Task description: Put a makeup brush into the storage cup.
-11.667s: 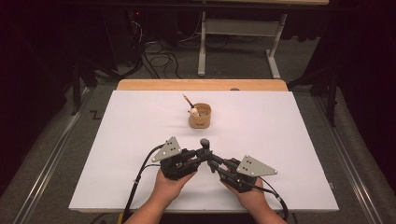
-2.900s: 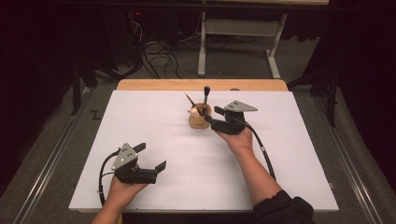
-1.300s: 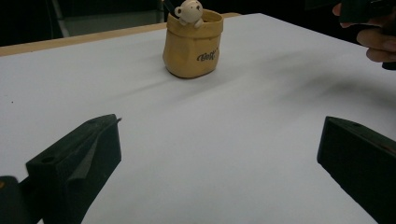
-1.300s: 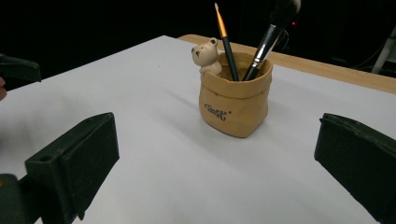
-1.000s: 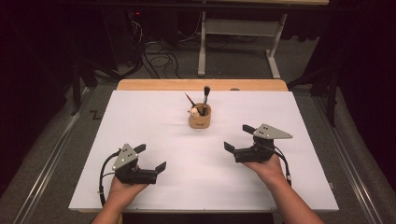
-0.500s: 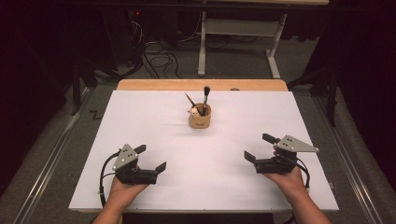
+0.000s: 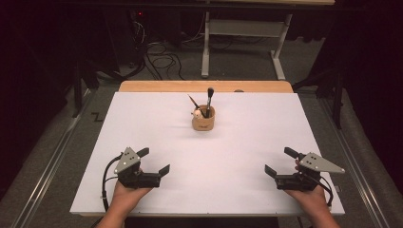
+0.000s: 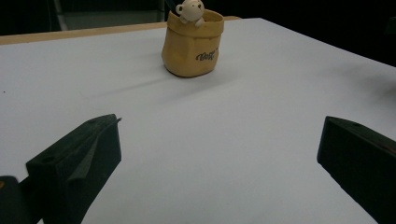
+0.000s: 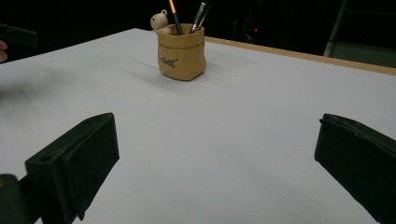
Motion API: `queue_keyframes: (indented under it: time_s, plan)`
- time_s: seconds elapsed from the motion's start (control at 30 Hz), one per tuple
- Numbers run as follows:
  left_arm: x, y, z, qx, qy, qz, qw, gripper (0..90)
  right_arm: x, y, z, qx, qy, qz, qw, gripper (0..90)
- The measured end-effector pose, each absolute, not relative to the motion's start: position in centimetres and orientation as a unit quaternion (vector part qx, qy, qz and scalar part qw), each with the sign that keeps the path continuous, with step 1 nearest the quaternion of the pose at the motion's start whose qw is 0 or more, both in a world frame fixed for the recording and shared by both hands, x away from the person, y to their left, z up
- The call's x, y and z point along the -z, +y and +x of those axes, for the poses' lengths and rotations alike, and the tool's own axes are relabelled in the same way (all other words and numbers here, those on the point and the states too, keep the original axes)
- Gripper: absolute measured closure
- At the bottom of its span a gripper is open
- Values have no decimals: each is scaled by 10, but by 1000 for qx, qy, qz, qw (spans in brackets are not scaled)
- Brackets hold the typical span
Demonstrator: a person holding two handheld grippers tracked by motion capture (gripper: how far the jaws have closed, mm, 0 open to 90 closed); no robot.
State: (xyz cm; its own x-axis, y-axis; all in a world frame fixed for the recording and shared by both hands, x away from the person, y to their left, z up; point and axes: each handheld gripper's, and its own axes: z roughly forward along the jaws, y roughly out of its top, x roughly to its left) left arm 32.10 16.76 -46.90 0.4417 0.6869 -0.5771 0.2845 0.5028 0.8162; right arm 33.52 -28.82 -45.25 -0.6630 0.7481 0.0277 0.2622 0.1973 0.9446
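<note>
A tan bag-shaped pen holder (image 7: 203, 119) with a small bear figure on its rim stands upright at the middle of the white table, toward the back. A black-tipped brush (image 7: 209, 99) and a thin orange-handled brush (image 7: 196, 105) stick out of it. The holder (image 8: 192, 42) is ahead of my left jaws, and the holder (image 9: 180, 46) with both brushes is ahead of my right jaws. My left gripper (image 7: 153, 161) rests open at the front left of the table. My right gripper (image 7: 280, 162) rests open at the front right. Nothing is between either pair of jaws.
The white sheet (image 7: 237, 142) covers a wooden table whose bare edge (image 7: 204, 86) shows at the back. Behind it are a grey floor, cables (image 7: 157, 54) and the legs of another table (image 7: 242, 47).
My right gripper put the black-tipped brush into the holder, let go, then drew back to the front right of the table. The left gripper has stayed put over the last few seconds.
</note>
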Motion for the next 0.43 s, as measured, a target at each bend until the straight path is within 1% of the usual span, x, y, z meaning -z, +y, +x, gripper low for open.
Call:
queue_keyframes:
  time_s: [0.43]
  plan:
    - [467,170,320,-144,507,474,705,6,454,-286,336,-532,740,342,230,3]
